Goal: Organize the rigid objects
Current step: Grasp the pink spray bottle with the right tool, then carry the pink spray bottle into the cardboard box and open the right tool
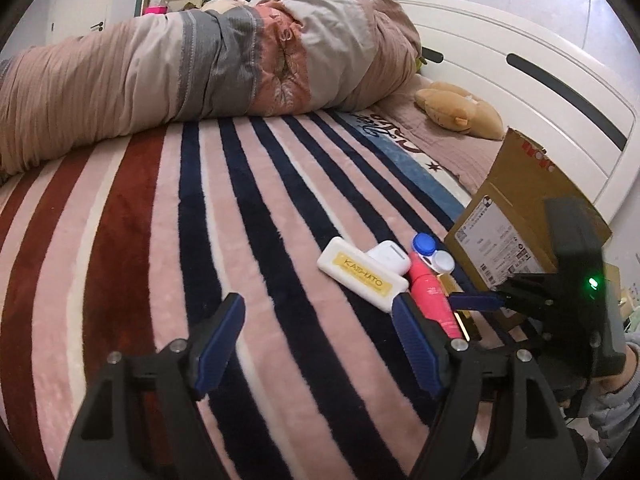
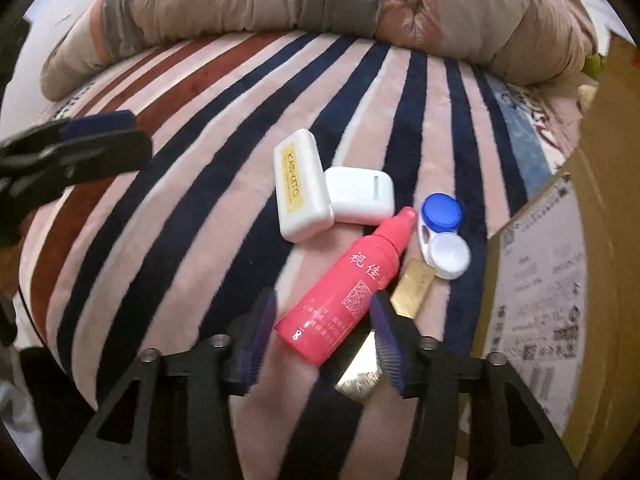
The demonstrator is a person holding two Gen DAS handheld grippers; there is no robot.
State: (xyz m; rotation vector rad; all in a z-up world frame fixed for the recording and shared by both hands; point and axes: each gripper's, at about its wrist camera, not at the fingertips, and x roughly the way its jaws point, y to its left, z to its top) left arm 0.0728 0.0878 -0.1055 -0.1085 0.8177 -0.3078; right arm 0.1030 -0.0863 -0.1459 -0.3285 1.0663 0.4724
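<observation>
Small rigid items lie together on the striped blanket. A pink bottle (image 2: 344, 284) lies on its side, its base between the open fingers of my right gripper (image 2: 324, 320), not clamped. Beside it are a white case with a yellow label (image 2: 302, 190), a white earbud case (image 2: 360, 196), a blue-and-white lens case (image 2: 442, 236) and a gold bar (image 2: 412, 288). In the left wrist view my left gripper (image 1: 318, 344) is open and empty, just left of the labelled case (image 1: 362, 274) and the bottle (image 1: 434, 300). The right gripper (image 1: 476, 301) shows there too.
A cardboard box (image 2: 560, 280) with a shipping label stands at the right; it also shows in the left wrist view (image 1: 516, 216). A rolled duvet (image 1: 200, 64) lies across the far side of the bed. A plush toy (image 1: 460, 110) sits by the white headboard (image 1: 520, 80).
</observation>
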